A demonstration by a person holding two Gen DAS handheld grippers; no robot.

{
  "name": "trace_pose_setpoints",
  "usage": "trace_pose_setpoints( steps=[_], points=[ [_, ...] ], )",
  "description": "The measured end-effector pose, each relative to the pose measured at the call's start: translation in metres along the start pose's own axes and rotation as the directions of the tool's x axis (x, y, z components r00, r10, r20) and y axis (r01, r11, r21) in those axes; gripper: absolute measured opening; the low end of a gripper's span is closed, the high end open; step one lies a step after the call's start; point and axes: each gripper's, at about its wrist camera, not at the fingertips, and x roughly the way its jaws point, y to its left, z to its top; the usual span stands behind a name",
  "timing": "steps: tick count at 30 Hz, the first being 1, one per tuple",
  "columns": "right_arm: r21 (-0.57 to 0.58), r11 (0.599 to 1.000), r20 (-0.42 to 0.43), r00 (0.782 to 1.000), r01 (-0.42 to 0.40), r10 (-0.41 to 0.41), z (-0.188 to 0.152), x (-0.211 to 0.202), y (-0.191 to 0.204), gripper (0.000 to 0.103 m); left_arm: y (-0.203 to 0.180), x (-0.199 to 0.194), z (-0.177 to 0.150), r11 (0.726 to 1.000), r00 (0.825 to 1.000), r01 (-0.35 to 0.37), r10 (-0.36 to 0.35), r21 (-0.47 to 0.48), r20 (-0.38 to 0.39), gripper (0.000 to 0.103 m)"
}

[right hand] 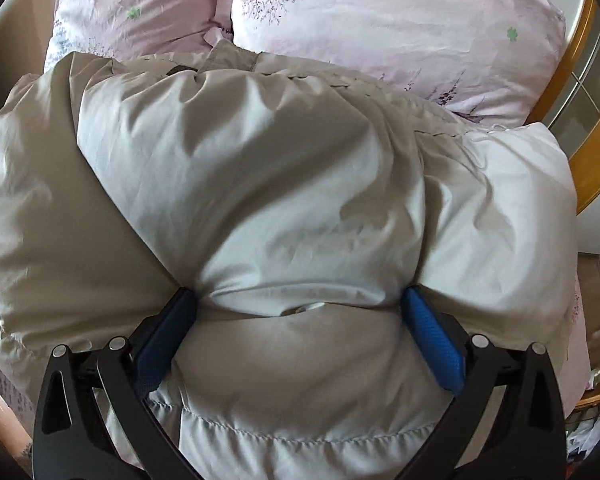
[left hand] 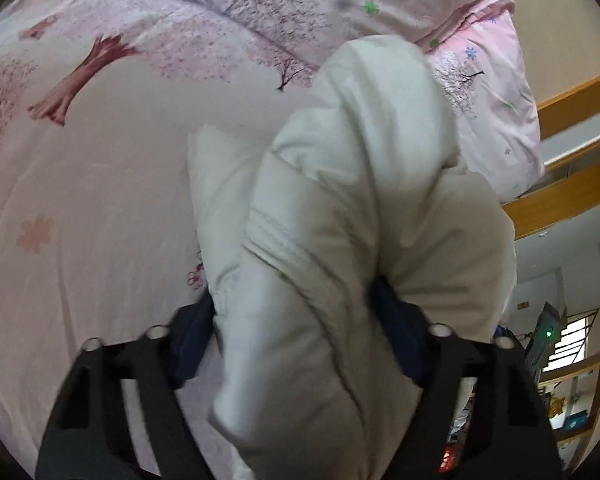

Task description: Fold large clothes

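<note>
One puffy white jacket [right hand: 284, 184] fills the frame's centre, with two pink floral pillows [right hand: 400, 36] along the top. Two claws appear: left claw [left hand: 296, 320] and right claw [right hand: 300, 316], one bed sheet [left hand: 92, 208] at left.

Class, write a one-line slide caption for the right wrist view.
Right claw clamps a thick bunch of the pale padded jacket, heaped on the bed before pink floral pillows.

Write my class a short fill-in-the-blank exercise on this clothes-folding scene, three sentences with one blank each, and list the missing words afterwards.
1. Both grippers are clamped on a puffy, cream-white padded ____.
2. The pads of the right gripper are coloured ____.
3. The bed sheet under the garment held by the left gripper is pink and printed with ____.

Missing words: jacket; blue; trees
</note>
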Motion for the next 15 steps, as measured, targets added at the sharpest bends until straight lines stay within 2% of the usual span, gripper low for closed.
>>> trace_pose_setpoints(
  steps=[1, 3, 6, 11, 15],
  points=[
    [0.001, 1.000, 0.000, 1.000, 0.000, 0.000, 0.000, 0.001, 0.000, 0.102, -0.005, -0.002, -0.001, 1.000, 1.000, -0.009, 0.009, 0.007, 0.005, 0.059],
    [0.001, 1.000, 0.001, 1.000, -0.001, 0.001, 0.000, 0.002, 0.000, 0.102, -0.014, -0.006, -0.001, 0.999, 0.999, -0.029, 0.029, 0.023, 0.016, 0.044],
    [0.008, 1.000, 0.001, 1.000, -0.003, 0.003, -0.001, 0.003, -0.002, 0.102, -0.034, -0.015, 0.001, 0.997, 0.998, -0.047, 0.045, 0.054, 0.044, 0.029],
    [0.021, 1.000, 0.006, 1.000, -0.003, 0.003, -0.001, 0.008, -0.006, 0.102, -0.067, -0.037, 0.002, 0.992, 0.993, -0.039, 0.026, 0.118, 0.112, 0.024],
    [0.032, 0.999, 0.007, 1.000, 0.000, 0.000, 0.001, 0.012, -0.008, 0.102, -0.109, -0.060, 0.000, 0.977, 0.984, -0.001, -0.038, 0.215, 0.176, 0.023]
  ],
)
